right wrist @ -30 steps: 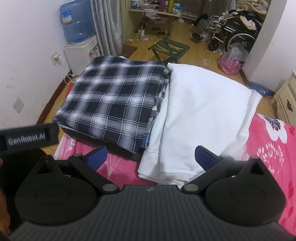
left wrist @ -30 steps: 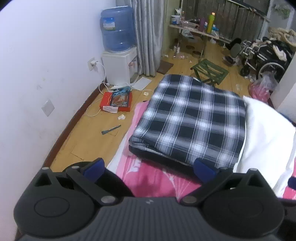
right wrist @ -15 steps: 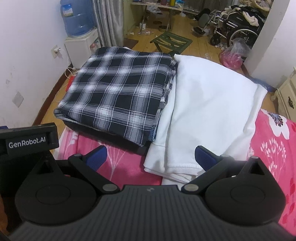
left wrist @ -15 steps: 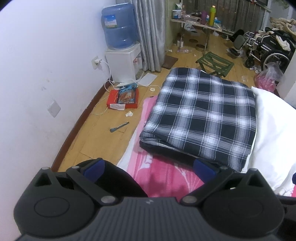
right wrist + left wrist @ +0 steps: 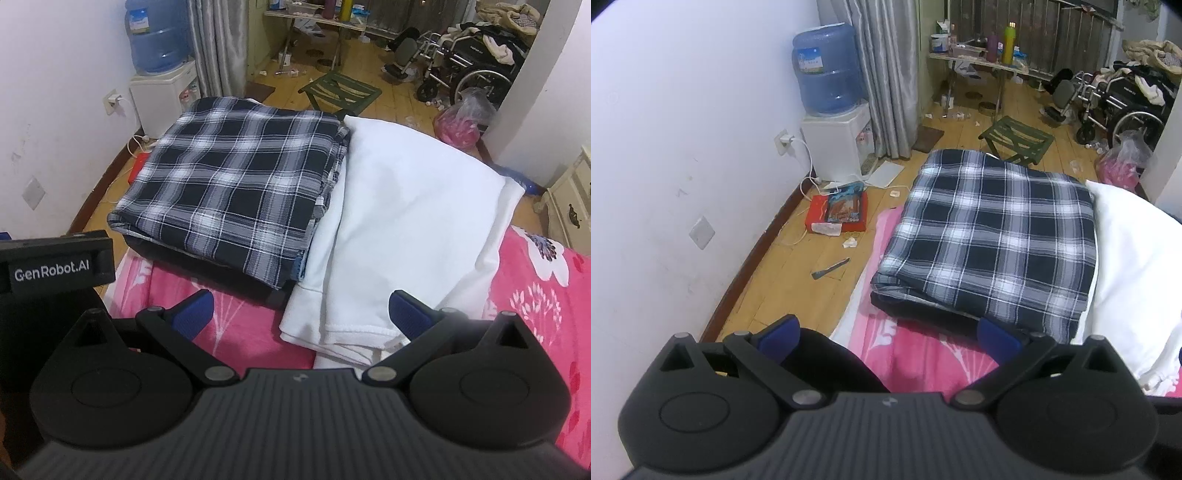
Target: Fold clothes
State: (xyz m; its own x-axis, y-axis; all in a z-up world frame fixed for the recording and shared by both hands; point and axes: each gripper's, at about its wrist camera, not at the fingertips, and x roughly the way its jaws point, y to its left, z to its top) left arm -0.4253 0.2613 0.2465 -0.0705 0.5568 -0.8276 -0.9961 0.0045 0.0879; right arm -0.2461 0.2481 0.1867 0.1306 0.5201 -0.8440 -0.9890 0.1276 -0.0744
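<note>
Bedding in pink floral print point(image 5: 532, 295) carries both garments, with bare cover open along its near edge and at the far right. White folded garment point(image 5: 406, 221) lies on the right, its hemmed near edge stepped in layers just ahead of the right gripper point(image 5: 301, 308). Plaid folded shirt point(image 5: 236, 184) lies to its left, their long edges touching, its left edge close to the bed's side above the wooden floor point(image 5: 798, 266). Both grippers hang over the bare cover, the left gripper point(image 5: 888, 338) before the plaid's near edge; fingers on each are spread wide and hold nothing.
</note>
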